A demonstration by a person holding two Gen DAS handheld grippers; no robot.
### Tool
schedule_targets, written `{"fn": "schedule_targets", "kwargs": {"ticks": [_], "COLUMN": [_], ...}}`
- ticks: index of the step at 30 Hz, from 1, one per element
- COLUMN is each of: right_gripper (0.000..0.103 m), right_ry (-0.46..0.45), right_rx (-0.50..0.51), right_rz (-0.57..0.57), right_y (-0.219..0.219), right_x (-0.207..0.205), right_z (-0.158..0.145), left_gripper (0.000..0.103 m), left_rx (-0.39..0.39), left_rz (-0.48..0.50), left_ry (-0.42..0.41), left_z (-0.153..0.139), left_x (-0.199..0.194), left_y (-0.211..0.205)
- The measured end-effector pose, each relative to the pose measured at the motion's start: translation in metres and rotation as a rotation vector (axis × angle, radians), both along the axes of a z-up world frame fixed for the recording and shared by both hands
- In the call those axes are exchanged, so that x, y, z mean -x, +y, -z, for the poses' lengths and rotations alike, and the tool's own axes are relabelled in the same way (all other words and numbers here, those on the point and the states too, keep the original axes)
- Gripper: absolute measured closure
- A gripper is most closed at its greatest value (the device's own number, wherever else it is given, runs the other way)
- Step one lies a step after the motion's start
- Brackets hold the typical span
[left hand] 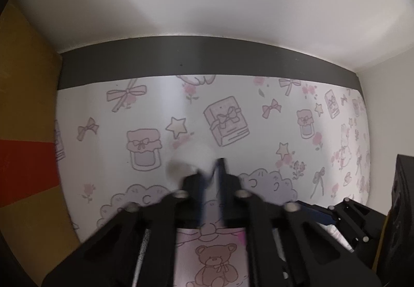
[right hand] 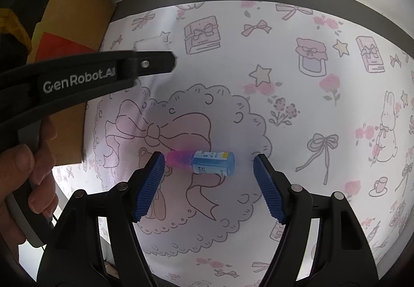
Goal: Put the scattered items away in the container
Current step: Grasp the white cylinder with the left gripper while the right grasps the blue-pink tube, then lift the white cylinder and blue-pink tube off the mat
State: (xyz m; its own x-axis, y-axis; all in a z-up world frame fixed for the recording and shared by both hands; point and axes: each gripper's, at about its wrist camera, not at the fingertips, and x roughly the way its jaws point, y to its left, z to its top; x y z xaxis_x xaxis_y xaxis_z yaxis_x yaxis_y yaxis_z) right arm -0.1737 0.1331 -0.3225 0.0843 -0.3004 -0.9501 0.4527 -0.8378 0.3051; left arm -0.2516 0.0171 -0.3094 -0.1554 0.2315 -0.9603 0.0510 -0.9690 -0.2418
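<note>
"GenRobot.AI" in white on the left gripper (right hand: 174, 62); bottle (right hand: 207, 161) label unreadable.

Showing a smooth printed table cover (right hand: 297, 110) with a faint sheen; a small bottle (right hand: 207, 161) looking like glossy translucent plastic under a paper label; right gripper (right hand: 209, 166) pads (right hand: 269, 193) showing ribbed blue rubber — arms in matt black plastic, metal pins glinting; cardboard box (right hand: 77, 28) appearing matt.
</note>
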Motion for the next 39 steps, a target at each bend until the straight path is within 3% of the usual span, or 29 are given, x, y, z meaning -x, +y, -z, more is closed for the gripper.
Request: {"fn": "schedule_targets", "kwargs": {"ticks": [16, 22, 27, 35, 39], "right_gripper": [0.032, 0.052, 0.085, 0.100, 0.101], "right_ry": [0.018, 0.032, 0.046, 0.065, 0.070], "right_rx": [-0.037, -0.059, -0.087, -0.077, -0.070], "right_rz": [-0.002, -0.014, -0.023, -0.017, -0.006], "right_y": [-0.005, -0.002, 0.004, -0.007, -0.003], "right_x": [0.001, 0.007, 0.008, -0.008, -0.007], "right_z": [-0.005, -0.008, -0.008, -0.015, -0.022], "left_gripper": [0.099, 0.099, 0.099, 0.099, 0.099], "left_rx": [-0.025, -0.032, -0.035, -0.045, -0.044], "left_rz": [0.003, 0.002, 0.009, 0.013, 0.005], "left_ry": [-0.010, -0.021, -0.027, -0.033, -0.034], "left_z": [-0.006, -0.007, -0.010, -0.015, -0.017], "left_x": [-0.029, -0.043, -0.053, -0.066, -0.072], "left_y": [-0.016, -0.015, -0.014, -0.011, -0.012]}}
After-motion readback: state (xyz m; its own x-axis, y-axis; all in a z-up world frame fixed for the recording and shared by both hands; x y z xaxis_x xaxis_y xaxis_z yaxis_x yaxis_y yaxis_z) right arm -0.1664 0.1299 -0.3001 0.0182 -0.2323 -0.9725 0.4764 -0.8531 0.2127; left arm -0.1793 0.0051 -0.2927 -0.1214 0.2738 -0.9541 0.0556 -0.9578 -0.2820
